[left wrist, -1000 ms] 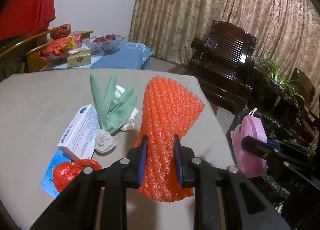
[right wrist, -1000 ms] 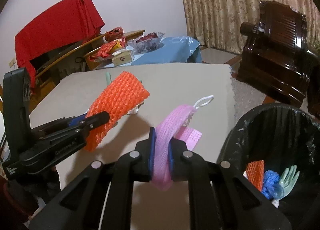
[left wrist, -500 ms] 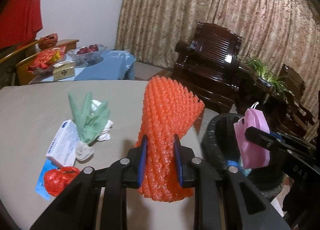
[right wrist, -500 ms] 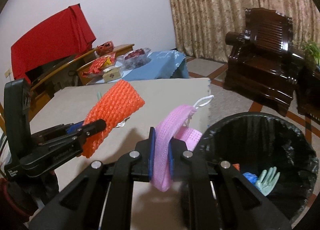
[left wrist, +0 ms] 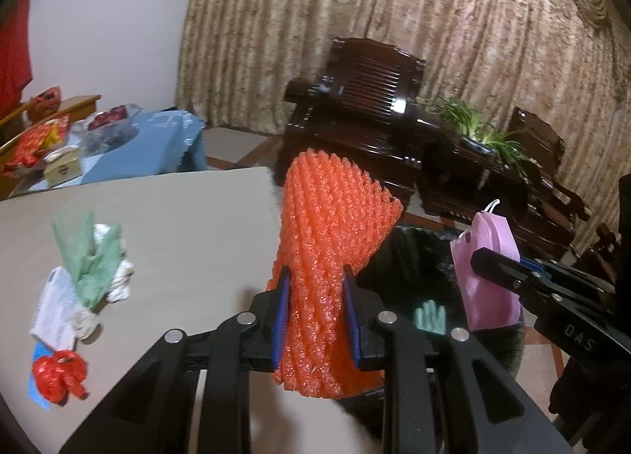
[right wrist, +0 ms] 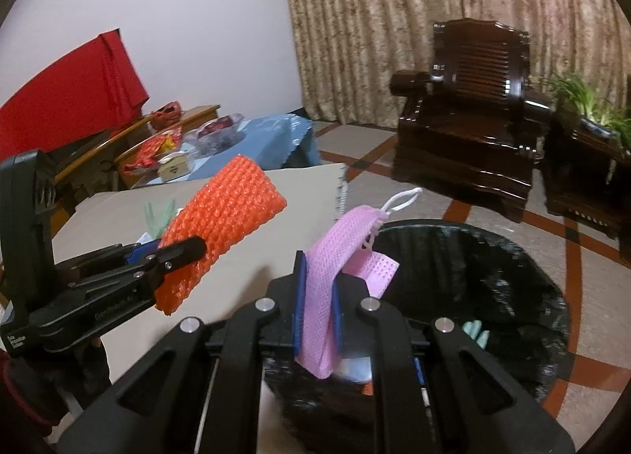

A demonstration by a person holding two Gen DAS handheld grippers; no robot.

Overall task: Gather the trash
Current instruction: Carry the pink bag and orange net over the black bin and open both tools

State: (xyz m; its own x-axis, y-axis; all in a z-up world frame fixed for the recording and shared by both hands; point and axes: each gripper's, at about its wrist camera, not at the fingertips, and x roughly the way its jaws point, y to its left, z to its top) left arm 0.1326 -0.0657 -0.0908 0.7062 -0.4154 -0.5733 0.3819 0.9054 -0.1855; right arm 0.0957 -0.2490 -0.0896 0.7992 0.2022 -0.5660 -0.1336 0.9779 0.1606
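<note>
My left gripper [left wrist: 315, 318] is shut on an orange foam net sleeve [left wrist: 335, 241], held at the table's right edge, partly over the bin. It also shows in the right wrist view [right wrist: 224, 229]. My right gripper [right wrist: 317, 296] is shut on a pink face mask [right wrist: 335, 253], held over the near rim of a black-lined trash bin [right wrist: 493, 268]. The mask also shows in the left wrist view [left wrist: 489, 268]. A green glove [left wrist: 430, 316] lies inside the bin. On the beige table [left wrist: 177, 225] lie a green glove [left wrist: 88, 256] on white tissue, a white box [left wrist: 51, 308] and a red bag [left wrist: 59, 375].
A dark wooden armchair [right wrist: 473, 107] and a side table with a plant [right wrist: 583, 114] stand beyond the bin. A blue-covered table [right wrist: 256, 138] with dishes stands behind the beige table. Curtains cover the back wall.
Both grippers have moved right, off the table towards the bin, still holding the sleeve and the mask. The bin now lies under and ahead of both.
</note>
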